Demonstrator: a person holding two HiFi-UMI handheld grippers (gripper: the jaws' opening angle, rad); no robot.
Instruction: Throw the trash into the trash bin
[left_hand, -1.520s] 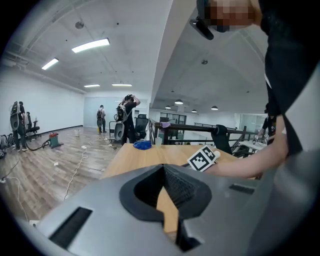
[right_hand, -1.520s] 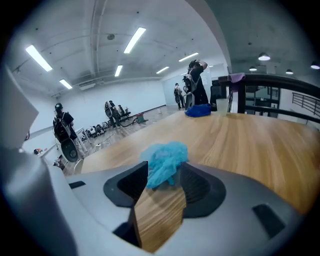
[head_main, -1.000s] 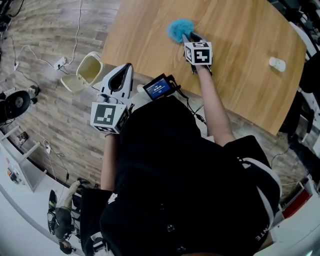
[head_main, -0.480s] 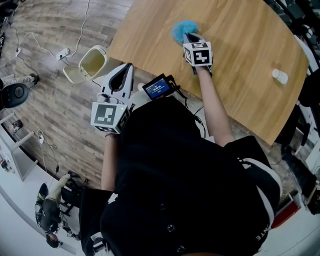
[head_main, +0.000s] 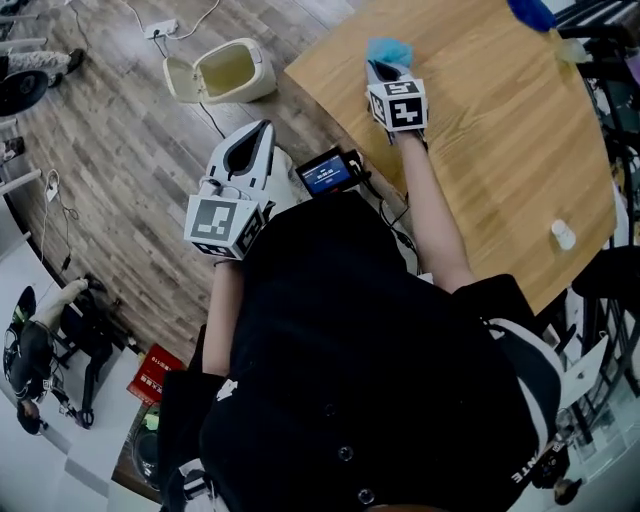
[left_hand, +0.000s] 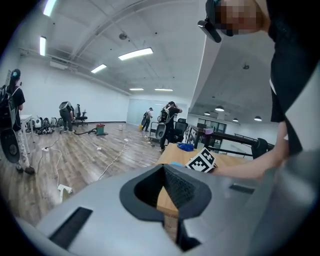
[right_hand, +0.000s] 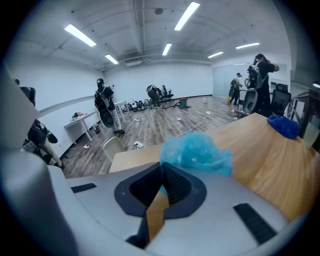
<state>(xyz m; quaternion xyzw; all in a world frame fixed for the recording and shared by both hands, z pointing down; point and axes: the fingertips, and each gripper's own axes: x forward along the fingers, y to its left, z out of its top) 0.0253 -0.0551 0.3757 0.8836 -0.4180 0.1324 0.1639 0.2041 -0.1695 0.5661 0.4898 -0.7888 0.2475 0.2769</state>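
A crumpled blue piece of trash (head_main: 388, 50) sticks out of my right gripper (head_main: 376, 66), which is shut on it above the wooden table (head_main: 490, 140), near the table's left edge. In the right gripper view the blue trash (right_hand: 197, 151) bunches just past the closed tips of the right gripper (right_hand: 162, 168). The cream trash bin (head_main: 225, 70) stands open on the floor to the left of the table, and the bin (right_hand: 113, 147) also shows beyond the table's corner. My left gripper (head_main: 262, 128) hangs over the floor beside the table. It is shut and holds nothing (left_hand: 165, 169).
Another blue item (head_main: 530, 12) lies at the table's far end, and a small white object (head_main: 563, 235) lies near its right edge. A small screen device (head_main: 327, 172) hangs at my chest. Cables run across the wood floor (head_main: 130, 150). People and equipment stand further off (right_hand: 105, 107).
The right gripper has closed on the blue trash and carried it from mid-table to the table's edge. Both grippers swung toward the bin side, and the bin now lies ahead of them.
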